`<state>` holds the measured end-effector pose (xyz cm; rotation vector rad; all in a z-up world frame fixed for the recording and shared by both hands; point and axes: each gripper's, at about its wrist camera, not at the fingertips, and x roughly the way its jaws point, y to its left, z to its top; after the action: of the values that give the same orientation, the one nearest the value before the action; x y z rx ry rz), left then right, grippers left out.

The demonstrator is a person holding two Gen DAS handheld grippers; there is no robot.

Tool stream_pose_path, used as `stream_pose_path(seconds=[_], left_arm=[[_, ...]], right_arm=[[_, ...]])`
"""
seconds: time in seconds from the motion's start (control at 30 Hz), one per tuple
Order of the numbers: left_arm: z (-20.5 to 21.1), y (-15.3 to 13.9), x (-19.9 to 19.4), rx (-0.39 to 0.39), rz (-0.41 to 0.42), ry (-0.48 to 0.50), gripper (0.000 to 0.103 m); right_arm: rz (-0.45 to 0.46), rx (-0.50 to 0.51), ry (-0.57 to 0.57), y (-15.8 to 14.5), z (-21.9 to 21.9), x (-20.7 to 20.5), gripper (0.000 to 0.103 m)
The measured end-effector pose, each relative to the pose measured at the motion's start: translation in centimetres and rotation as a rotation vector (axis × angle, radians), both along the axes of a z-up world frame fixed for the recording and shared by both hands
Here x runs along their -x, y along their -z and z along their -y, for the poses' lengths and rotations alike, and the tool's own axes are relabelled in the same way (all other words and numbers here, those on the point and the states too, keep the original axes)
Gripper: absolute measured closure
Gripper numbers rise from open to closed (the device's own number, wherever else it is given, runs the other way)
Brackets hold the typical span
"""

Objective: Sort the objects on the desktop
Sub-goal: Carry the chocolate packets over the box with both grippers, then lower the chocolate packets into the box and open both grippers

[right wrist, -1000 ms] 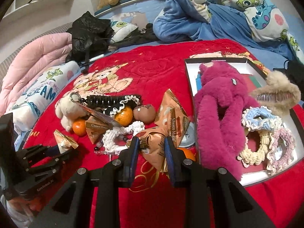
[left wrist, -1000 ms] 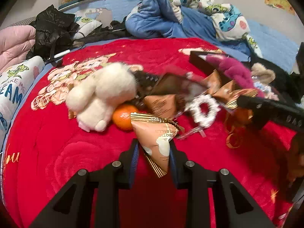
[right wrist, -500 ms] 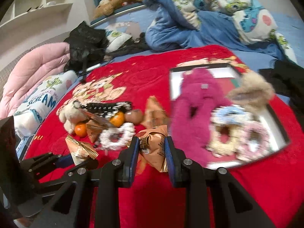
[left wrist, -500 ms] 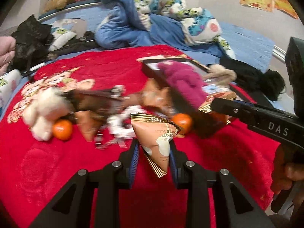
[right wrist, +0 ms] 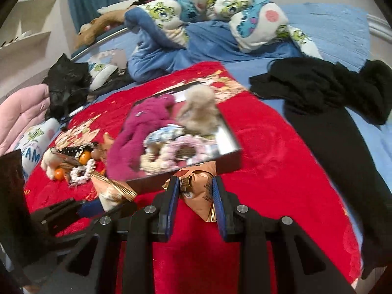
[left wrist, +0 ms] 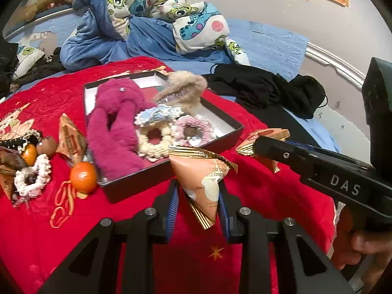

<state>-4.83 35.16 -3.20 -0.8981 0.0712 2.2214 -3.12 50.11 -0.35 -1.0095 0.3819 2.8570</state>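
Both grippers clamp snack packets: L gripper on a packet, R gripper on a packet. Box lies just ahead-left of both, L nearer; bare red blanket to R.

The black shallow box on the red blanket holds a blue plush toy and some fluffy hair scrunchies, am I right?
Not quite: the plush toy is magenta pink, not blue. The left wrist view shows it draped over the front edge of the black shallow box on the red blanket, beside the fluffy hair scrunchies.
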Motion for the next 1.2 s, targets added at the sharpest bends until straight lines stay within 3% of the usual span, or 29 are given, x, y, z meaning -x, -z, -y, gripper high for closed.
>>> stream_pose_path(seconds=[0.2, 0.27, 0.6, 0.87, 1.0, 1.2], left_arm=[[0.9, -0.1, 1.4, -0.02, 0.013, -0.034, 0.073], [1.1, -0.1, 2.4, -0.021, 0.013, -0.05, 0.073], [-0.7, -1.5, 4.5, 0.023, -0.085, -0.05, 0.073], [-2.7, -2.3, 7.5, 0.048, -0.131, -0.048, 0.073], [-2.4, -1.6, 8.3, 0.006, -0.081, -0.062, 0.073], [-2.3, -0.1, 8.2, 0.036, -0.063, -0.088, 0.073]], right_arm=[[-0.055, 0.045, -0.015, 0.3, -0.3, 0.8, 0.076], [-0.027, 0.044, -0.019, 0.6, -0.1, 1.8, 0.076], [-0.044, 0.045, -0.012, 0.5, 0.4, 4.3, 0.076], [-0.1, 0.128, 0.027, -0.1, -1.5, 8.3, 0.076], [-0.088, 0.145, 0.049, 0.2, -1.5, 9.8, 0.076], [-0.026, 0.12, 0.093, 1.6, -1.5, 11.0, 0.076]])
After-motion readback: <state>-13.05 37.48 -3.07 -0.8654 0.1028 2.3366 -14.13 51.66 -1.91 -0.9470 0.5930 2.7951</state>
